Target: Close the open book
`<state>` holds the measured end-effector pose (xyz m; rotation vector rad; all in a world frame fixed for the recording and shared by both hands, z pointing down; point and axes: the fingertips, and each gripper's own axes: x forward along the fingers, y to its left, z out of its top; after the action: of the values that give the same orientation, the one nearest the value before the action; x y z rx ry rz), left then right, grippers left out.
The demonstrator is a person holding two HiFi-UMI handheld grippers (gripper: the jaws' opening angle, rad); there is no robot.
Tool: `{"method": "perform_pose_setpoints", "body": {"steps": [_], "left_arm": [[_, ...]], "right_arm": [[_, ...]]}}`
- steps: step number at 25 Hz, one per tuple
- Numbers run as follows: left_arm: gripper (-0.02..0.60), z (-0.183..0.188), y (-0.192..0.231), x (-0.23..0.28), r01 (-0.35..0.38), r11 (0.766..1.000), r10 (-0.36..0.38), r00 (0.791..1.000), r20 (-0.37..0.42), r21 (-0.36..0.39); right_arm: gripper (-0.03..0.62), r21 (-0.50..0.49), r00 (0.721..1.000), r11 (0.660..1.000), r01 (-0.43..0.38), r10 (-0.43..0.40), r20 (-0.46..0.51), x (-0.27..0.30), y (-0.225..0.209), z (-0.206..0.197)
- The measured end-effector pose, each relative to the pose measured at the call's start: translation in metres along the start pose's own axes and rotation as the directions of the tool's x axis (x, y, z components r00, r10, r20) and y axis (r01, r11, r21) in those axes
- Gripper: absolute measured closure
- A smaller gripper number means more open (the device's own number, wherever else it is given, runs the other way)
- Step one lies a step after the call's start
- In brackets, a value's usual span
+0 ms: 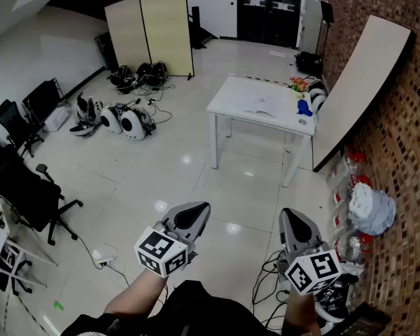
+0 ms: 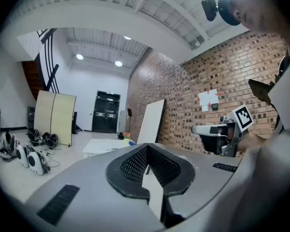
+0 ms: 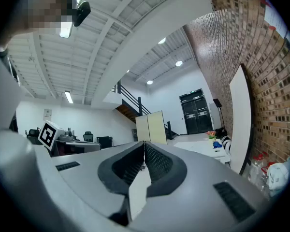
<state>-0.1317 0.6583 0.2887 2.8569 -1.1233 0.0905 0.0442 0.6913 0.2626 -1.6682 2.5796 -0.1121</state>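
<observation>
The open book lies flat on a white table far ahead across the room, its pale pages facing up. Both grippers hang low, close to the person and well short of the table. My left gripper points toward the table with its jaws meeting at the tip and nothing between them. My right gripper is likewise shut and empty. In the left gripper view the jaws close to a point and the table shows small beyond them. The right gripper view shows shut jaws and the table in the distance.
A blue object and flowers sit at the table's right end. A long white board leans on the brick wall. Bottles and a grey bundle line the wall. Cables lie by my feet, and office chairs stand at left.
</observation>
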Motion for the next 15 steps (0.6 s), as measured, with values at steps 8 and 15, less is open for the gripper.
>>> {"method": "perform_pose_setpoints", "body": {"steps": [8, 15], "left_arm": [[0.581, -0.001, 0.029, 0.027, -0.01, 1.0, 0.01, 1.0, 0.005, -0.015], [0.58, -0.003, 0.093, 0.08, 0.014, 0.999, -0.012, 0.999, 0.03, -0.049]], "right_arm": [[0.592, 0.004, 1.0, 1.0, 0.007, -0.007, -0.012, 0.033, -0.02, -0.004], [0.592, -0.031, 0.999, 0.999, 0.016, -0.017, -0.036, 0.107, -0.041, -0.007]]}}
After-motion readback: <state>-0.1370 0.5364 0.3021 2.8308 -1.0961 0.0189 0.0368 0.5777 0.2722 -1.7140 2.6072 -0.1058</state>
